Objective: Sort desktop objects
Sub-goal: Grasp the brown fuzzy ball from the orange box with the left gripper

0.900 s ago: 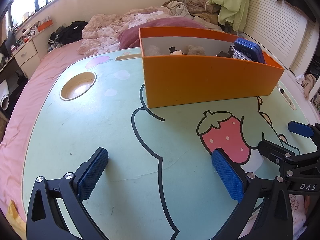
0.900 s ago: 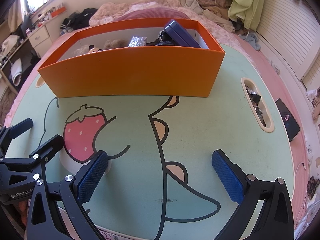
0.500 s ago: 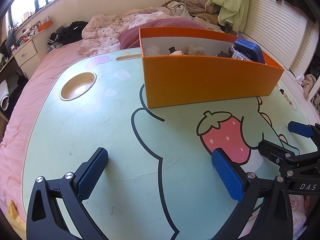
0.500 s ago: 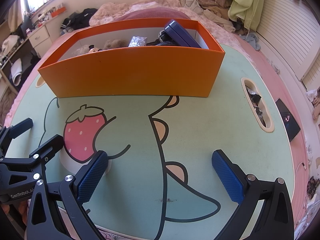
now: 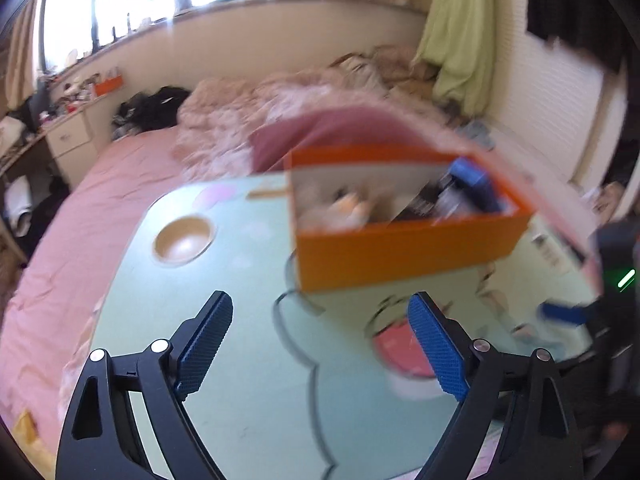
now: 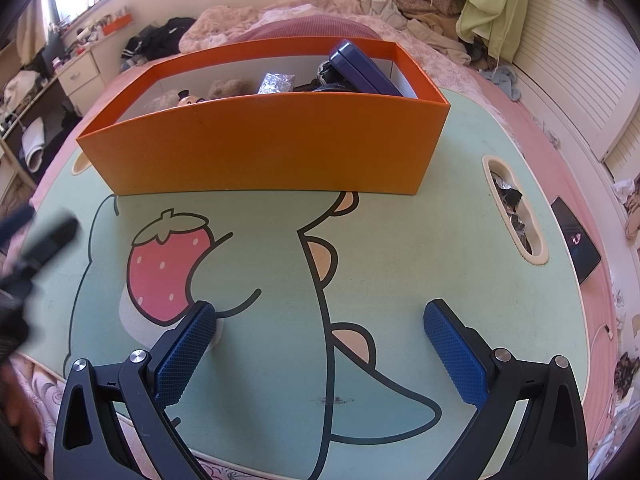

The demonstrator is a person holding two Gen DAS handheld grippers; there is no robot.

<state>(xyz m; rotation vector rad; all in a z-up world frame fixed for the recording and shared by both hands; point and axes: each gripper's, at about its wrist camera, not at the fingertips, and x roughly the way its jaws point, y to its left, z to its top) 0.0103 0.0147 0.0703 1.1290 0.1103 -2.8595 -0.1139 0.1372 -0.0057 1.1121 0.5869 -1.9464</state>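
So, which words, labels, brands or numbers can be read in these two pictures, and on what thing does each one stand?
None can be read.
Left gripper: it is blurred in the right wrist view; no lettering is legible.
Right gripper: a dark blur at the edge of the left wrist view; nothing is legible.
Orange box: plain walls, no print.
Blue case in the box: no readable label.
Table: only a cartoon and a strawberry, no words.

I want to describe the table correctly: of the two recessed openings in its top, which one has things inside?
The long oval slot beside the orange box's right end; dark crumpled items fill it. The round cup recess on the left side looks empty.
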